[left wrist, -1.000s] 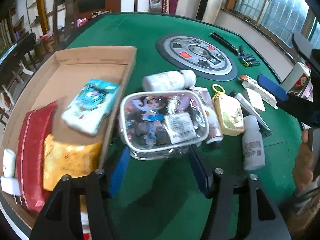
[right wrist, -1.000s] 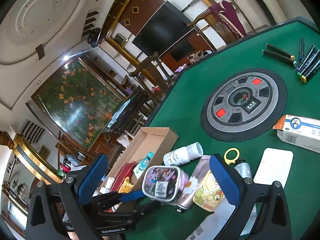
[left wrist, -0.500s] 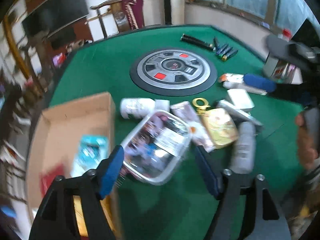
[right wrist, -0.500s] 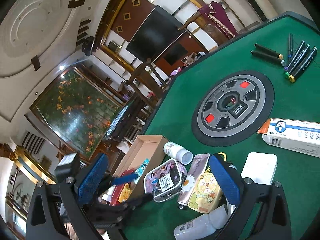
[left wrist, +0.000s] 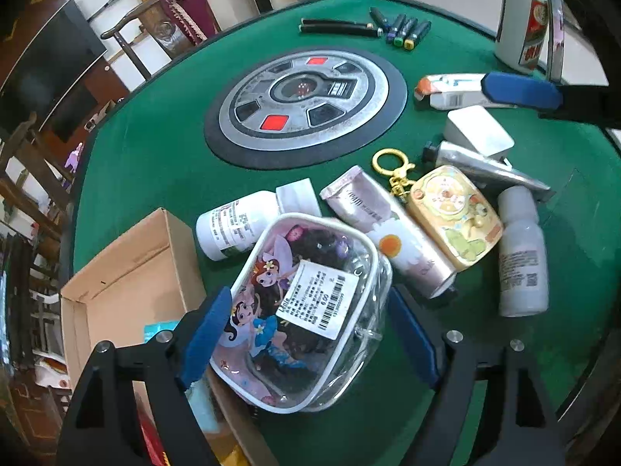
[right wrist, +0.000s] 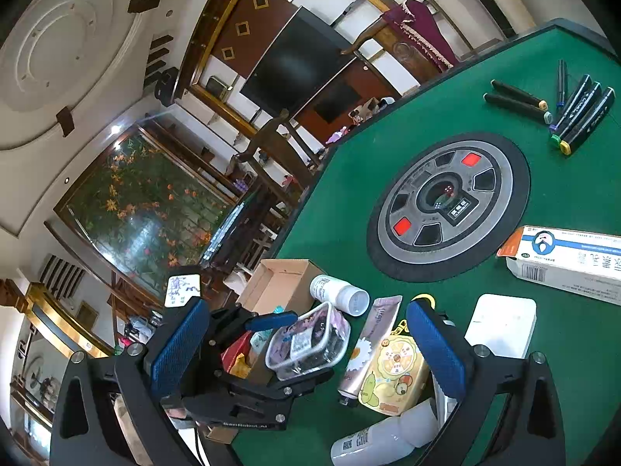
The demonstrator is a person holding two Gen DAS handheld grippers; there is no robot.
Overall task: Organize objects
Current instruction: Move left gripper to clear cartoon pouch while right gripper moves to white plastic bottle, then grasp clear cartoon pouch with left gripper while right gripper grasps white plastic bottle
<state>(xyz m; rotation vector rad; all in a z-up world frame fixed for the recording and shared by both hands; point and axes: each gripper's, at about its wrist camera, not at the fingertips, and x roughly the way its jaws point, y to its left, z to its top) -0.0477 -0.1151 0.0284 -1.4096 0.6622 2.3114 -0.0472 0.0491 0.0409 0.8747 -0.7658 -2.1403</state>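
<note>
Left gripper [left wrist: 306, 334]: its jaws are opening, and the clear pouch is lying between the two blue pads. I cannot tell if the left pad is touching it; the right pad is standing a little apart from it.
Clear pouch [left wrist: 306, 310]: it is resting tilted, with one end on the edge of the cardboard box [left wrist: 128, 279] and the other end on the green table [left wrist: 155, 147]. It is showing a cartoon picture and a white barcode label.
Right gripper [right wrist: 310, 345]: it is hanging over the table with its jaws spread wide, and it is holding nothing.
White bottle [left wrist: 233, 229]: it is lying on its side just beside the box and behind the pouch.
Pink tube [left wrist: 384, 233]: it is lying right of the pouch, touching the yellow case [left wrist: 454, 217].
Markers [left wrist: 403, 31]: they are lying together at the far side of the table.
</note>
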